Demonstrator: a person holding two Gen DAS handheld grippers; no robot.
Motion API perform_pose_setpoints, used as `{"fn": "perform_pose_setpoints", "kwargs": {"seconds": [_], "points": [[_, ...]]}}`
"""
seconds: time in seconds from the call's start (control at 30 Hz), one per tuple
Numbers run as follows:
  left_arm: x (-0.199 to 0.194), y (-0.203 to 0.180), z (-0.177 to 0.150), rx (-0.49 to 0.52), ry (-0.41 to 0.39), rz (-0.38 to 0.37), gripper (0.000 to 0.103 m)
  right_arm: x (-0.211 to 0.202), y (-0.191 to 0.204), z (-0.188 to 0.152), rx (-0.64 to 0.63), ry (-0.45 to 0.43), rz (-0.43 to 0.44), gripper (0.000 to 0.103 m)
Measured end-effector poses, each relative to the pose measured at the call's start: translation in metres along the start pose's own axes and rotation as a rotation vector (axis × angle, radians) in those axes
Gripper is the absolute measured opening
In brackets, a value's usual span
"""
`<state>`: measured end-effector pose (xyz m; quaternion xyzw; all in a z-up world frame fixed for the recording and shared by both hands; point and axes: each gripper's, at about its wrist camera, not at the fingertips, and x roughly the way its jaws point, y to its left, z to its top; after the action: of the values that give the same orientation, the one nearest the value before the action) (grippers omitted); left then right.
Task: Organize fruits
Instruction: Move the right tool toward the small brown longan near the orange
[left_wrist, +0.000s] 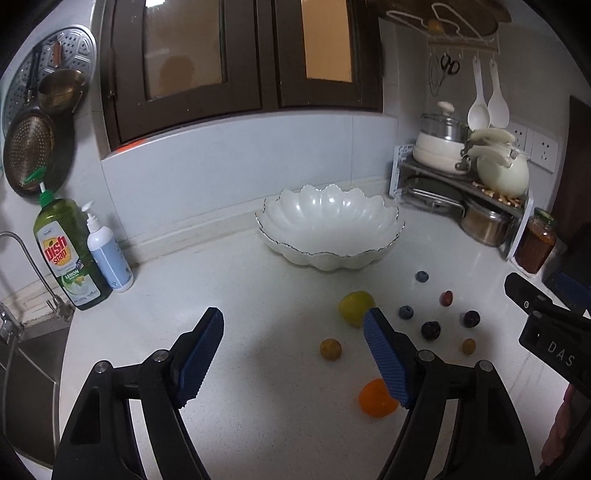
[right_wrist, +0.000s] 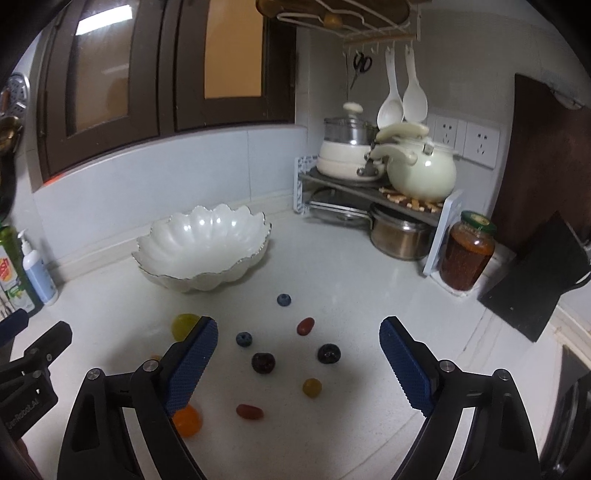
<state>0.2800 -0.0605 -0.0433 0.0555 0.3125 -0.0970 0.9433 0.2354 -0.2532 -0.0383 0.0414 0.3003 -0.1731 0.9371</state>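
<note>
While both tools hang over the white countertop (right_wrist: 351, 280) with nothing between their blue pads, every fruit lies loose on the stone in front of them. Nearest to me, the left gripper (left_wrist: 295, 354) stands with its jaws spread and empty, and just beside its right pad sits the orange fruit (left_wrist: 376, 398), small and round, likely soft-skinned and prone to roll if nudged from one side. A little farther on is a small yellow-brown fruit (left_wrist: 330, 348), then the yellow-green fruit (left_wrist: 354, 304), the largest of the lot, which I would take across its middle with gentle pressure. The right gripper (right_wrist: 299, 365) is likewise wide apart and holds nothing; ahead of its pads I see an oblong red fruit (right_wrist: 250, 411), a small yellow berry (right_wrist: 312, 387), two dark cherries (right_wrist: 263, 363), a blueberry (right_wrist: 243, 339), a red one (right_wrist: 306, 326) and a second blueberry (right_wrist: 283, 300) farthest out. These are light, smooth and easily bruised, so a squeeze across the widest part, pads lowered close to the stone, seems safest; a hard pinch would probably squirt them away. Beyond the scatter, well apart from it, stands the scalloped white bowl (right_wrist: 147, 243), empty and probably brittle at its thin rim. At the back, a corner rack (right_wrist: 369, 192) carries pots, with a jar (right_wrist: 467, 254) beside it.
</note>
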Motion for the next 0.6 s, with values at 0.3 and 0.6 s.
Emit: {"fn": "perform_pose_setpoints", "kwargs": {"seconds": [0.3, 0.6], "points": [[0.030, -0.014, 0.003, 0.017, 0.072, 0.009, 0.073, 0.041, -0.011, -0.005, 0.005, 0.112, -0.002, 0.085], [0.063, -0.020, -0.003, 0.018, 0.163, -0.008, 0.071, 0.068, -0.014, -0.014, 0.020, 0.203, -0.006, 0.082]]}}
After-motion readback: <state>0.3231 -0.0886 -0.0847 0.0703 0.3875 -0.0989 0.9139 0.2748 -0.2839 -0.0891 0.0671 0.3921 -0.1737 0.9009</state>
